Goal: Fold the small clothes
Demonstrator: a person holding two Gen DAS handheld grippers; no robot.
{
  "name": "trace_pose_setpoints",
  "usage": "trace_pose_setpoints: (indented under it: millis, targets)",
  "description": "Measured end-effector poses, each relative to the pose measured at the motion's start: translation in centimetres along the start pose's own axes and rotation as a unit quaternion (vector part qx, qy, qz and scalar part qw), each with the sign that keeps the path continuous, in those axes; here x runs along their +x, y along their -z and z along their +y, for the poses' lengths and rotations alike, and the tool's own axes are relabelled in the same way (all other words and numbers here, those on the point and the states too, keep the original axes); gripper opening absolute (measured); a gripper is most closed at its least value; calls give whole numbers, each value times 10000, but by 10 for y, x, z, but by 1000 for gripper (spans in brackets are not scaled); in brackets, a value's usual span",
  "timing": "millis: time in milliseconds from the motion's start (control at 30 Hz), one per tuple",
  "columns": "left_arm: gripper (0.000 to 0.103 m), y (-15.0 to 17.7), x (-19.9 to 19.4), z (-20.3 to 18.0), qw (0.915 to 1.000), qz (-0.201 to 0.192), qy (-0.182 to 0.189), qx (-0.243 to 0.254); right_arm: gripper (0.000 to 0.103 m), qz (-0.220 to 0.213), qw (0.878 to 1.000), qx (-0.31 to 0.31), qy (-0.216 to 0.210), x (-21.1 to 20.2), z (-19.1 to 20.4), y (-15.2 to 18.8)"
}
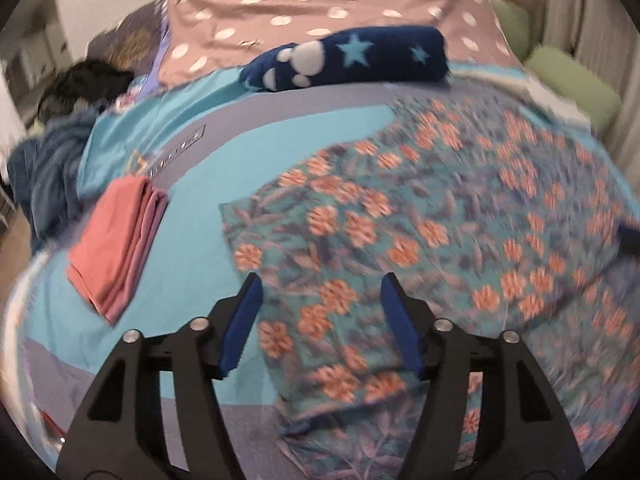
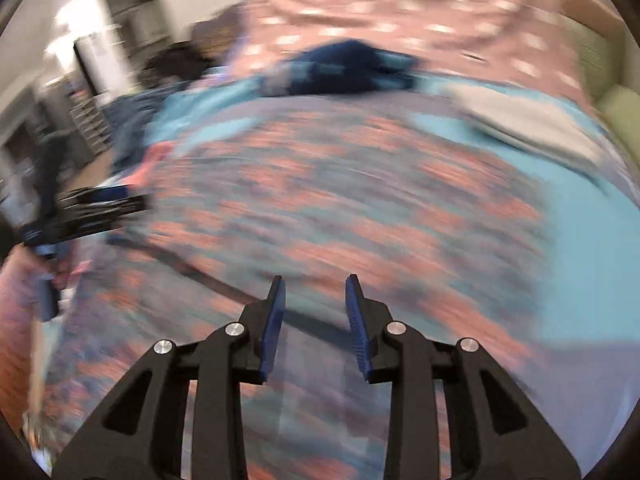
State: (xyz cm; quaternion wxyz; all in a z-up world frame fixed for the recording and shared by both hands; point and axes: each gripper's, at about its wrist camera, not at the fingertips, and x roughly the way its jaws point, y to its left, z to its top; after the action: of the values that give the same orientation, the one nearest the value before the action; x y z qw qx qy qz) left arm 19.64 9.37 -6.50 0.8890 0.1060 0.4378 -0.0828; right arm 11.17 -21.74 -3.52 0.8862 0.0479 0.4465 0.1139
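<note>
A teal garment with orange flowers (image 1: 400, 216) lies spread on the bed, one part folded over itself. My left gripper (image 1: 320, 284) is open and empty, just above its near left edge. In the right wrist view the same floral garment (image 2: 340, 208) is blurred by motion. My right gripper (image 2: 314, 284) is open and empty above it. The left gripper (image 2: 104, 200) shows at the left edge of the right wrist view. The right gripper's tip (image 1: 630, 236) shows at the right edge of the left wrist view.
A folded pink cloth (image 1: 116, 240) lies left of the garment on the turquoise bedcover (image 1: 192, 248). A dark blue star-patterned roll (image 1: 348, 60) lies at the back before a dotted pink cover (image 1: 320, 4). Dark clothes (image 1: 52, 168) are heaped at left. A white folded cloth (image 2: 520, 120) lies back right.
</note>
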Motion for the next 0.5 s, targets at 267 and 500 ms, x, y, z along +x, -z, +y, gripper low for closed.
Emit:
trace_pose_setpoints:
  millis: [267,500]
  targets:
    - [64,-6,-15,-25,9991,-66,-429,36,40,-366,9930,1047,402,-42,-75,36]
    - [65,-44,-60,-107,9950,-662,611,433,44,-486,9852,1622,-255,-34,-126,-9]
